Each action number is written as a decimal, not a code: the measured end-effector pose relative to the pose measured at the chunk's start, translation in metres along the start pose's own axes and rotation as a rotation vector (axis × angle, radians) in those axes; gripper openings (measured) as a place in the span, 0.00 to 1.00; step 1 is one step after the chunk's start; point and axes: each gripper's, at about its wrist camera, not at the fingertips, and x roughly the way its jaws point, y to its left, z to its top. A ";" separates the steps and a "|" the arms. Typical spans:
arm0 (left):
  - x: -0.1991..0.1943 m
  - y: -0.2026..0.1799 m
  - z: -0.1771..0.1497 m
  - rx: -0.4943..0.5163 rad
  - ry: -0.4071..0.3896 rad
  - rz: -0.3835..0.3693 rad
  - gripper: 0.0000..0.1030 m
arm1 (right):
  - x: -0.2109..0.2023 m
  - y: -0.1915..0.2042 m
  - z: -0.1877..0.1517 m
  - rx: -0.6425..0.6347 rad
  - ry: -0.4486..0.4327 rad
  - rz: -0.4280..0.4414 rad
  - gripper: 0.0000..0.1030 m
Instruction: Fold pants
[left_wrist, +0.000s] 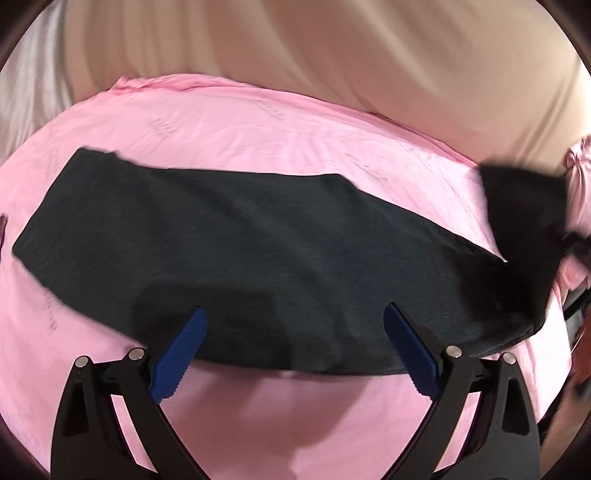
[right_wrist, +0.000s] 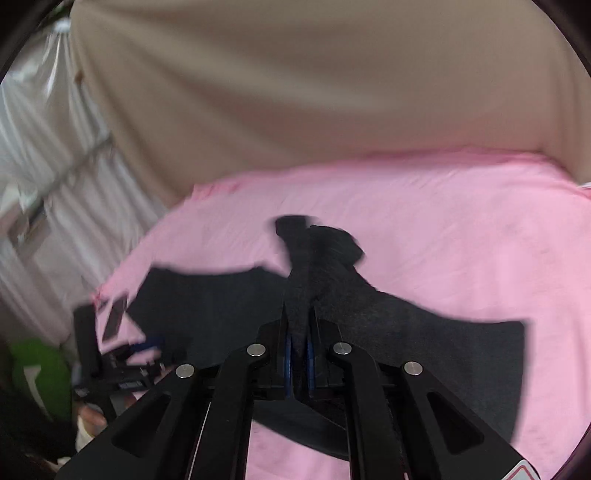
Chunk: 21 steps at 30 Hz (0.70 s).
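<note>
Folding was judged to be under way at the lengthwise-to-crosswise stage: the dark pants (left_wrist: 240, 254) were found laid out as a long band across the pink sheet (left_wrist: 258, 125) of the bed, closer to its near edge than to its far edge, where a beige curtain (left_wrist: 332, 48) hung. One end of the pants was seen lifted clear of the sheet toward the right edge of the bed, bunched and clamped between the closed blue pads of the right gripper (right_wrist: 299, 354), with cloth visibly pinched between them. The left gripper (left_wrist: 295, 332) was observed with its jaws spread wide and nothing between them, hovering above the near long edge of the band; whether its fingertips touched the cloth could not be told. Blur was noted in both views. The next move was judged to call for the lifted end to be carried across and laid over the opposite end, edges matched, while the middle of the band was pinned or steadied by the left gripper so that the lower layer was not dragged along the sheet.
</note>
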 end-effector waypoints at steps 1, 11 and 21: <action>-0.002 0.008 -0.002 -0.010 -0.001 0.000 0.92 | 0.024 0.008 -0.009 -0.034 0.058 -0.004 0.11; -0.010 0.040 -0.011 -0.055 -0.006 -0.009 0.92 | -0.080 -0.043 -0.071 0.146 -0.166 -0.095 0.53; 0.030 -0.058 0.015 -0.026 0.139 -0.298 0.92 | -0.129 -0.150 -0.143 0.448 -0.190 -0.201 0.54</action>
